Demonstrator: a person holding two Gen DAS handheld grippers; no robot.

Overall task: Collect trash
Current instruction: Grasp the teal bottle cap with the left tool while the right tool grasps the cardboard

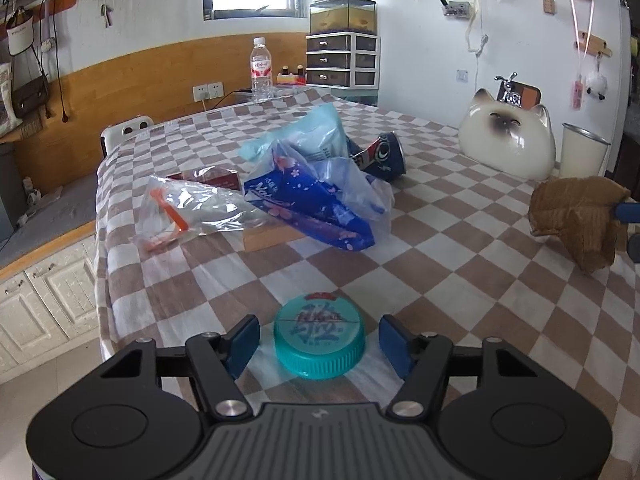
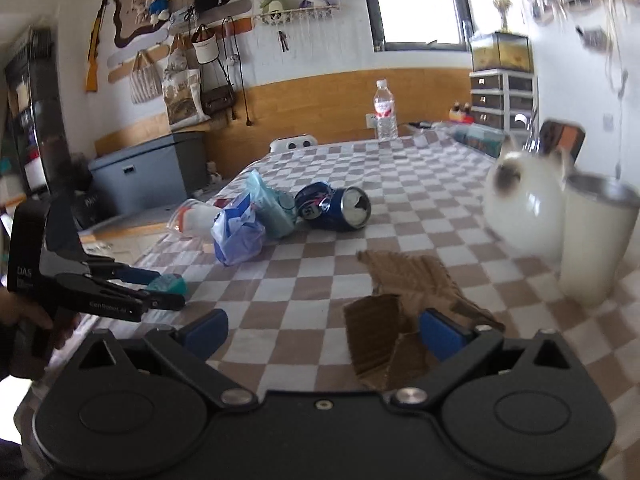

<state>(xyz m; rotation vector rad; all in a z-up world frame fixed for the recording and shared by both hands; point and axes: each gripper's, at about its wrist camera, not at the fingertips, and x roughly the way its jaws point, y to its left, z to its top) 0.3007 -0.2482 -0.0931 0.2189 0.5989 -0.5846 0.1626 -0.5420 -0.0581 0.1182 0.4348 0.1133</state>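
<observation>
A teal bottle cap (image 1: 319,338) lies on the checkered tablecloth (image 1: 460,280) between the open fingers of my left gripper (image 1: 319,344), not touched by either pad. My right gripper (image 2: 324,332) is open, with torn brown cardboard (image 2: 400,308) lying between its fingers, nearer the right one. The cardboard also shows in the left wrist view (image 1: 576,216). Farther back lie a blue plastic wrapper (image 1: 316,200), a clear bag with an orange razor (image 1: 188,208) and a crushed blue can (image 1: 382,156). The left gripper (image 2: 160,292) and the cap (image 2: 170,284) also show in the right wrist view.
A white cat-shaped ceramic (image 1: 508,136) and a cream metal bin (image 1: 582,154) stand at the table's right side. A water bottle (image 1: 262,70) stands at the far edge. A small red box (image 1: 212,178) lies behind the clear bag. The table's left edge drops to the floor.
</observation>
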